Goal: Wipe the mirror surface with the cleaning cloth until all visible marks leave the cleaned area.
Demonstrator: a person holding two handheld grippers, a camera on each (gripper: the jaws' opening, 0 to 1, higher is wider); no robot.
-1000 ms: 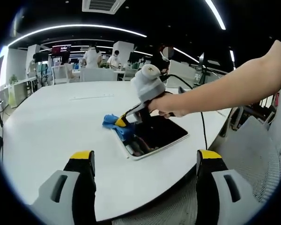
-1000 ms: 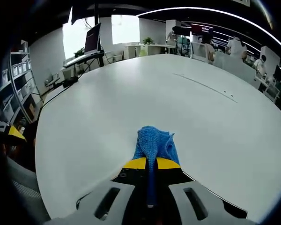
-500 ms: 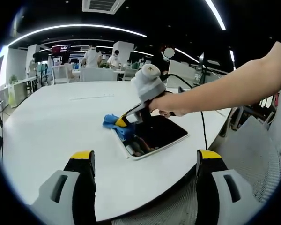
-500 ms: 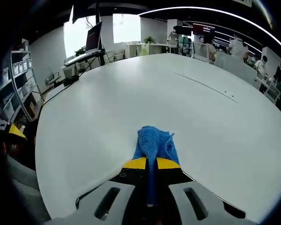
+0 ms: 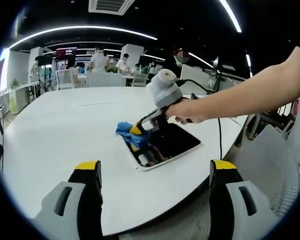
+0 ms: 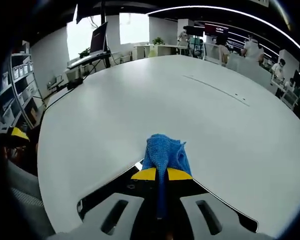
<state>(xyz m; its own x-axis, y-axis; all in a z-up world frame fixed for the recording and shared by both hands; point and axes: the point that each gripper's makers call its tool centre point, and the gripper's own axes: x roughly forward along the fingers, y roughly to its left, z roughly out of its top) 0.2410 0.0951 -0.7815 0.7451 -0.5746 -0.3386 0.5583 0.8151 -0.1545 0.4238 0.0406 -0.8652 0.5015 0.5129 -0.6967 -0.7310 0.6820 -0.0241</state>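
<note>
While the left gripper hangs back with its jaws spread wide and nothing between them, at the bottom of the left gripper view, the right gripper has shifted a little toward the centre of that frame compared with half a second ago. The blue cleaning cloth, pinched tight between its yellow-tipped jaws, now sits slightly further in over the upper-left corner of the mirror, which lies flat on the white table just right of centre. In the right gripper view the cloth stays clamped at lower centre, and more of the dark mirror edge shows below it than before. That reads as a wiping stroke in progress, drawn inward across the glass. Some pale and reddish shapes show on the mirror's lower-left part; I cannot tell whether they are marks or reflections, so the wiping looks unfinished.
</note>
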